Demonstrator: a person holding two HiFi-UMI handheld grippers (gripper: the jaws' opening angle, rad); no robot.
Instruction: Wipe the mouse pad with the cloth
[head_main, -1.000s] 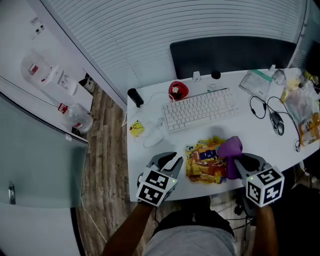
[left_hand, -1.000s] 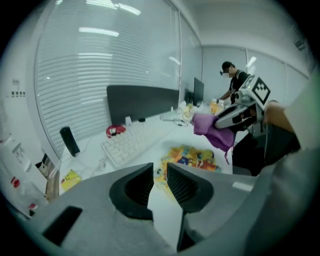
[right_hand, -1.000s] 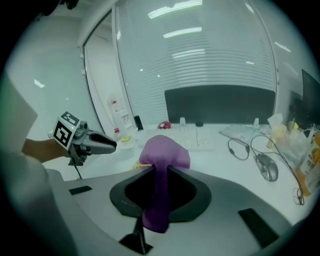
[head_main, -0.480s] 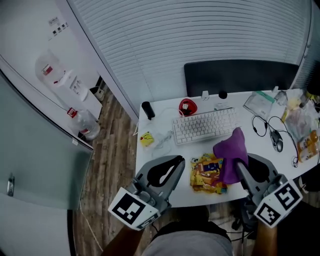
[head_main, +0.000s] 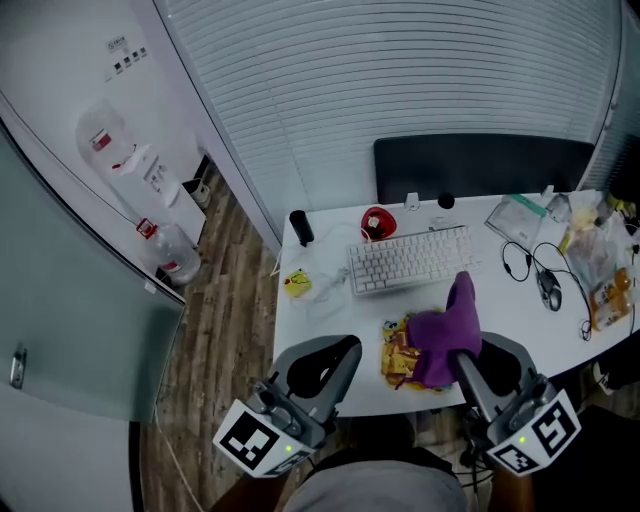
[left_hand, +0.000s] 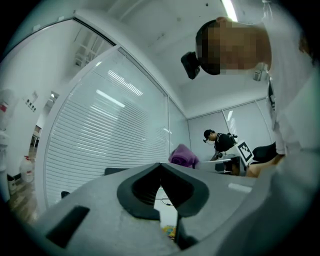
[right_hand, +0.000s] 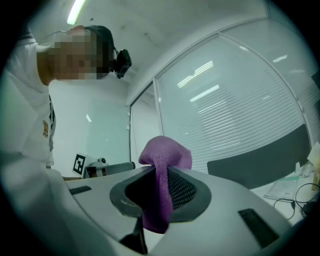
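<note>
The mouse pad, printed in yellow and orange, lies near the white desk's front edge, partly hidden by the cloth. A purple cloth hangs above it, pinched in my right gripper, whose jaws are shut on its fold. The cloth bulges out past the fingertips. My left gripper is raised left of the pad, shut with nothing between its pads. Both grippers point roughly level, off the desk. The cloth shows in the left gripper view too.
A white keyboard lies behind the pad, with a red object and a black cylinder further back. A mouse, cables and plastic bags crowd the desk's right end. A dark chair back stands beyond.
Both grippers rose from the desk toward the camera and tilted to level. The right one lifted the cloth off the pad. The left jaws closed.
</note>
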